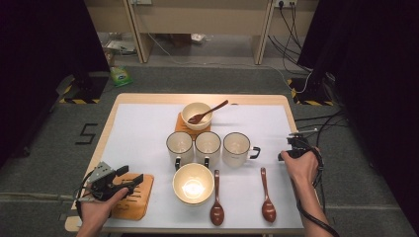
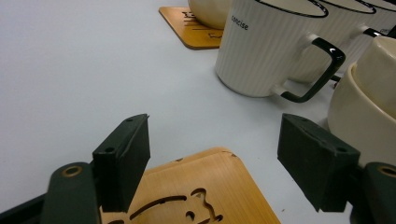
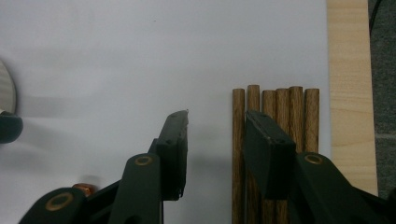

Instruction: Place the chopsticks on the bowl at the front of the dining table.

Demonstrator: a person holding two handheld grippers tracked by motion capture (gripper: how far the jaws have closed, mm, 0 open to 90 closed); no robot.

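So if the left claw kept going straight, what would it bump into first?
Probably the white ribbed mug with the black handle, just past the wooden coaster under the open left claw; depth is hard to judge.

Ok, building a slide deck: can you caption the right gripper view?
Right gripper, open, poised over wooden sticks lying side by side near the table's edge.

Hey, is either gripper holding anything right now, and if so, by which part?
Nothing is held. The left gripper hangs open over a wooden coaster; the right gripper is open beside a row of sticks.
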